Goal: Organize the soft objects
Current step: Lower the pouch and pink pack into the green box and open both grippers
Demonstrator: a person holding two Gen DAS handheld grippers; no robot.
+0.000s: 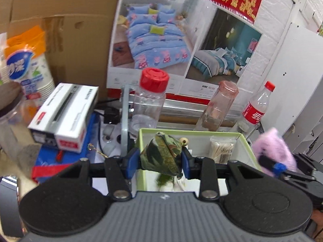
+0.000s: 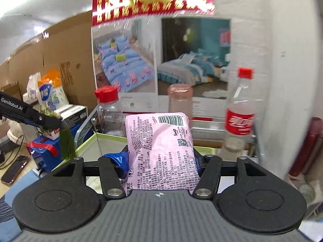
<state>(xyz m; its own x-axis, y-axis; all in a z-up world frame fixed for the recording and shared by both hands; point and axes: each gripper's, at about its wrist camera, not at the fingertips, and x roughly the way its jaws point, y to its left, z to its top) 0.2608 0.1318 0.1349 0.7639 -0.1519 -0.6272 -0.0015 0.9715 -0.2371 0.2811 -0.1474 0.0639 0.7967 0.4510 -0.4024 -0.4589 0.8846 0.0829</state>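
Camouflage cloth fills the left hand-held gripper (image 1: 161,158): its blue pads are clamped on a small camouflage pouch (image 1: 161,155) with a wooden bead (image 1: 184,141), held above the pale green tray (image 1: 245,141). The right hand-held gripper (image 2: 161,161) is closed on a pink tissue pack (image 2: 159,151), which also hangs over the tray.

In my judgement the risk is a collision, because both hand-held grippers crowd the same tray and the pack looks blurred in the left view. The pouch's green tassel (image 1: 163,178) may catch on the tray wall. The pack is soft and can slip or bend. An empty cola bottle (image 2: 239,113) and a red-capped jar (image 1: 150,98) stand just behind the tray and could be knocked over.

Readable writing: "GenRobot.AI" on the left hand-held gripper in the right view, and "100PCS" on the cotton swab bag (image 1: 222,151). The pack's small print is too fine to read.
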